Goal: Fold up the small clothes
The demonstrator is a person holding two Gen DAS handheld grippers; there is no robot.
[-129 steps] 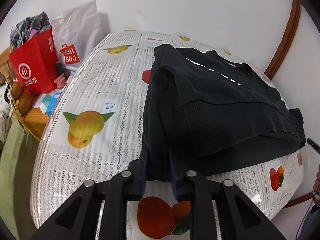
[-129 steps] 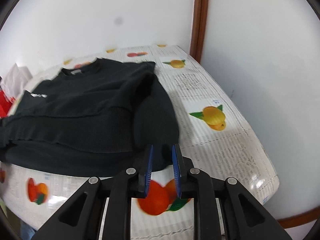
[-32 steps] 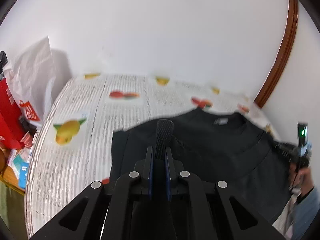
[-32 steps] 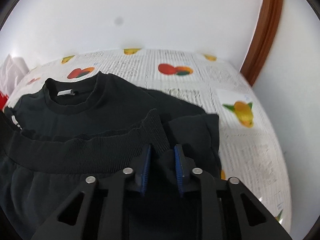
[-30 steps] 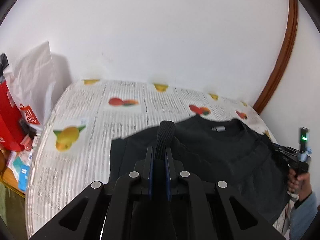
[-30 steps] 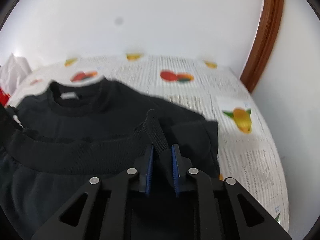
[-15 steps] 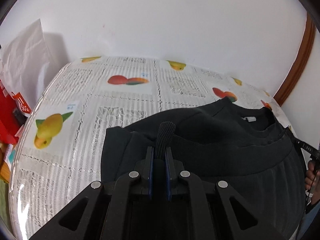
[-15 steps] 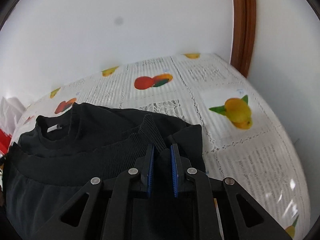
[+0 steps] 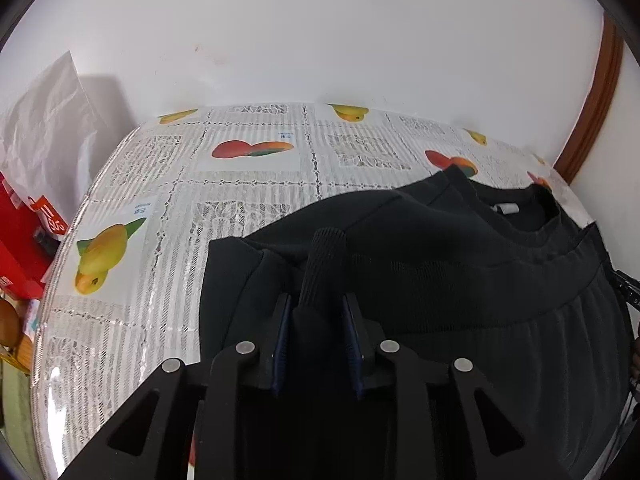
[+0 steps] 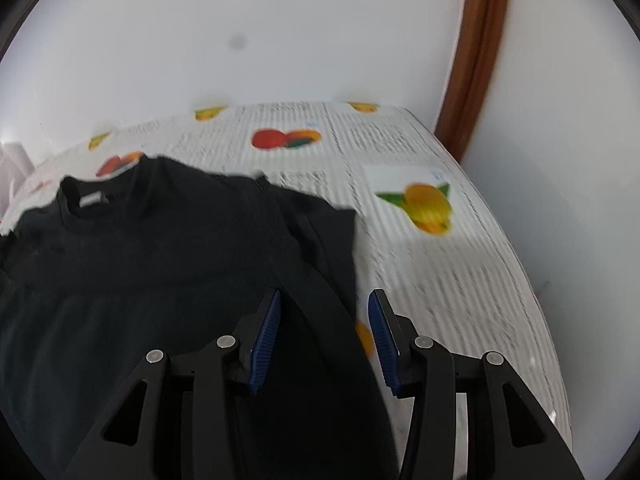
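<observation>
A black sweatshirt (image 9: 460, 256) lies on the fruit-print tablecloth (image 9: 256, 200), its lower half folded up so the ribbed hem sits just below the collar. My left gripper (image 9: 316, 312) has its jaws parted, with the ribbed hem corner (image 9: 322, 264) standing loose between them. In the right wrist view the sweatshirt (image 10: 168, 248) lies flat and my right gripper (image 10: 324, 320) is open above its right edge, holding nothing. The collar with its white label (image 10: 94, 200) points toward the wall.
A white paper bag (image 9: 48, 128) and a red shopping bag (image 9: 20, 240) stand off the table's left side. The white wall runs along the far edge. A brown door frame (image 10: 480, 56) stands at the right. The table's right edge (image 10: 532, 304) is close to my right gripper.
Both grippers have opened and let go of the hem, which now rests folded just below the collar. Both have lowered toward the table; the right view is blurred by motion.
</observation>
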